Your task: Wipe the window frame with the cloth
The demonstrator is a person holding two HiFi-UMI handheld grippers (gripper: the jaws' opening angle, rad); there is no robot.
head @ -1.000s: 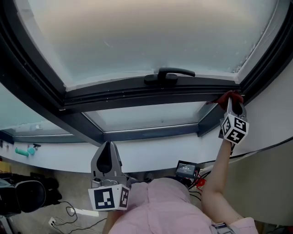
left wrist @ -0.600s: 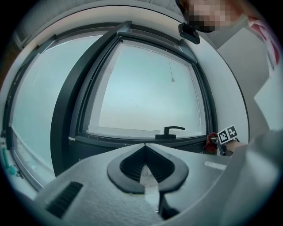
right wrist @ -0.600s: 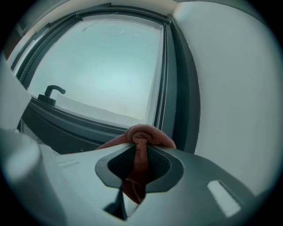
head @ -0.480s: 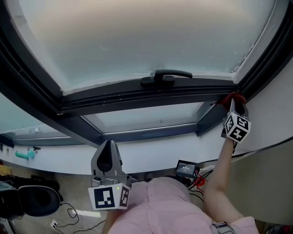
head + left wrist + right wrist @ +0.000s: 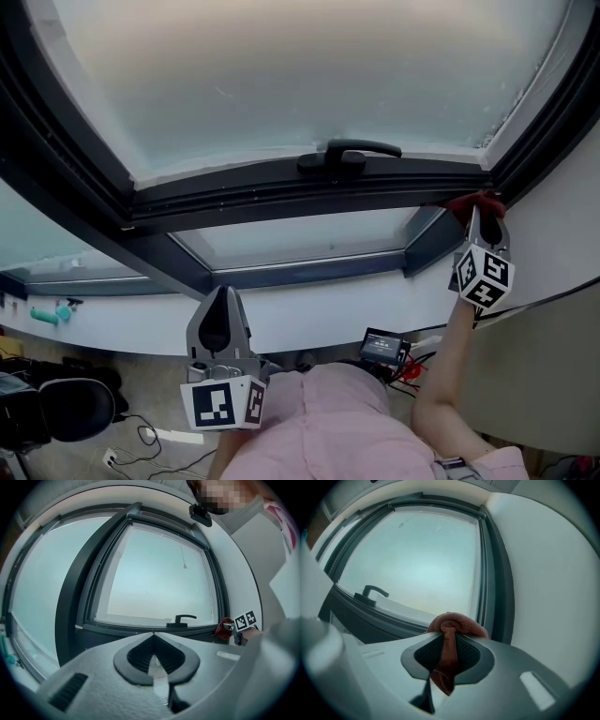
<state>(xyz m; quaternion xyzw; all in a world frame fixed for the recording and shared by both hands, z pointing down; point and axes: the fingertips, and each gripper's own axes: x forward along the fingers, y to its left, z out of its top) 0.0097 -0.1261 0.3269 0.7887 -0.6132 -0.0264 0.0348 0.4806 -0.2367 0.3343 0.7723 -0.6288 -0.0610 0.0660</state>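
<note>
One rust-red woven cloth [image 5: 454,625] clamped in closed jaws of right gripper [image 5: 478,217] at the right corner of the dark grey window frame [image 5: 281,192], tight beside white wall [image 5: 562,234], bare frame open leftward; left gripper [image 5: 220,296] low, well apart, jaws together on nothing.

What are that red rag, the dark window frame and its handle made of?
The cloth looks like soft woven fabric, rust red and matte: it bunches in folds in the right gripper. The window frame seems coated metal, possibly plastic: dark grey, smooth, straight ridges. The handle looks similar, black.
</note>
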